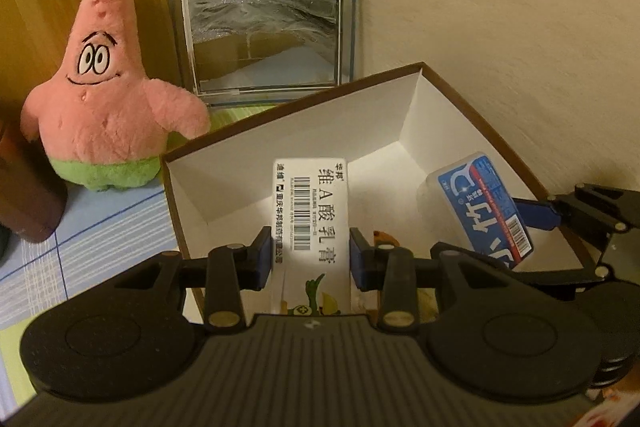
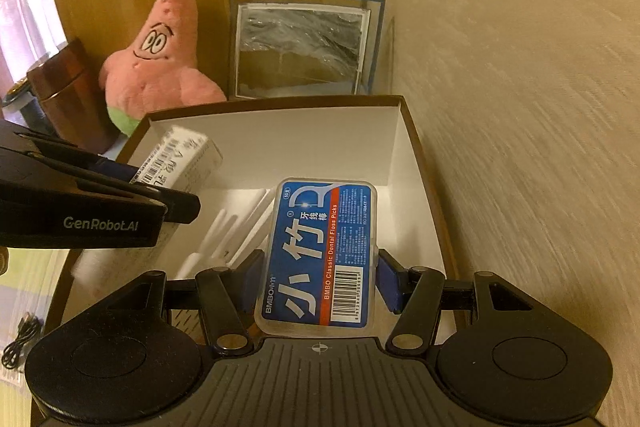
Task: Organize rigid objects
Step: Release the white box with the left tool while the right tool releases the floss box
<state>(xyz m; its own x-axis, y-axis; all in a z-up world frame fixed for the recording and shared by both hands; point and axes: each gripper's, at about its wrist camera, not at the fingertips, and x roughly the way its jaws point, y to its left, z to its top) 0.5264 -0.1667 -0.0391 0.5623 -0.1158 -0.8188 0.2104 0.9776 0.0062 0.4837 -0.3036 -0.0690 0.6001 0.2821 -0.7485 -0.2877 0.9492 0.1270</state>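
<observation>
My left gripper (image 1: 311, 251) is shut on a white ointment carton (image 1: 310, 211) with a barcode, held over the open white-lined box (image 1: 408, 107). My right gripper (image 2: 320, 273) is shut on a clear floss-pick case with a blue label (image 2: 320, 251), also above the box (image 2: 280, 143). In the left wrist view the blue case (image 1: 480, 207) and the right gripper's finger (image 1: 536, 213) show at the right. In the right wrist view the carton (image 2: 180, 159) and the left gripper's body (image 2: 80, 211) show at the left. White sticks (image 2: 228, 231) lie on the box floor.
A pink star plush toy (image 1: 100, 99) stands left of the box, with a framed picture (image 1: 264, 31) leaning on the wall behind. A brown cylinder (image 2: 68, 87) stands at far left. The wall (image 2: 520, 147) runs close along the box's right side. A black cable (image 2: 20, 343) lies at lower left.
</observation>
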